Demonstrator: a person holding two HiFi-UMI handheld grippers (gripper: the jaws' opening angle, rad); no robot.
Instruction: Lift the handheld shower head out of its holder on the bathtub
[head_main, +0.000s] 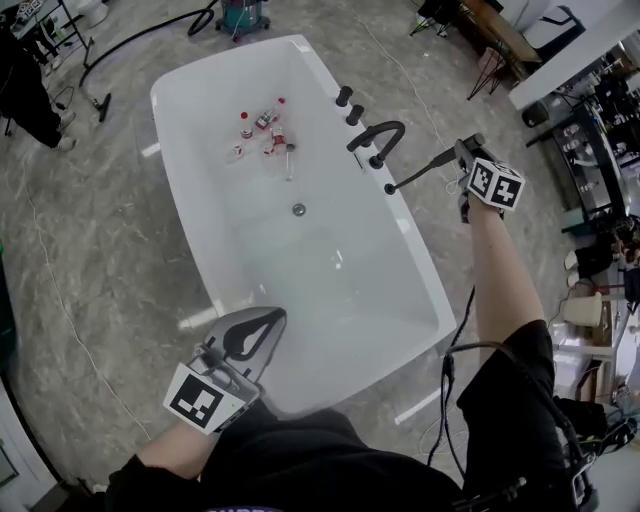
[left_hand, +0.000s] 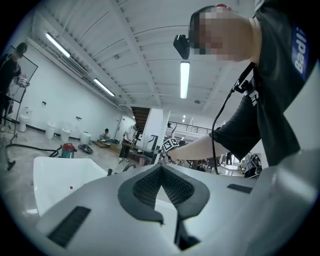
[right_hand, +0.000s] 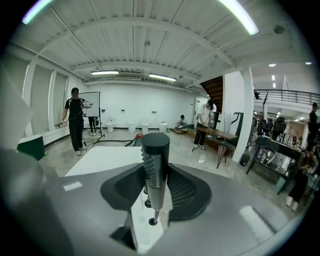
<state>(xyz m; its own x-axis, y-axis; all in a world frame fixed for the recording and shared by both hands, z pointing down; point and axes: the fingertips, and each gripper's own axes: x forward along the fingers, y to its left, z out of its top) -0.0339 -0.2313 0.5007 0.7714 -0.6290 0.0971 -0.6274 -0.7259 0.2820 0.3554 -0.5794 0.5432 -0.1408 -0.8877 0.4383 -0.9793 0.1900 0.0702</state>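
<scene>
1. Holding firm is the job now. The right gripper (head_main: 466, 162) is clamped on the black shower head (right_hand: 154, 165), pads squeezing the wand from both sides. Its free end pokes out past the jaw tips toward the tub.
2. The shower head hangs in the air above the tub's right edge, clear of the rim. It looks out of its holder, so the task reads as done or v. nearly.
3. To do it well: steady squeeze, no twisting, lift straight away from the rim. A smooth round wand could slide in the pads. Mind a trailing hose too, though I can't make one out for sure.
4. The left gripper (head_main: 272, 320) hangs close to the person at the tub's near end, pads meeting at the tips w/ nothing betw. them. It isn't helping and isn't in the way.
5. The tub (head_main: 180, 170) is white, w/ a drain (head_main: 298, 209) mid-floor. Small red-capped bottles (head_main: 262, 125) lie inside toward the far end, well apart from the lift.
6. On the right rim a curved black tap (head_main: 378, 135) and two round knobs (head_main: 349, 105) stand just beyond the wand's tip. They're the likeliest things to get knocked.
7. Further off, a vacuum (head_main: 240, 12) w/ its hose sits on the floor past the tub, and a table (head_main: 495, 30) stands nearby. Neither is anywhere near.
</scene>
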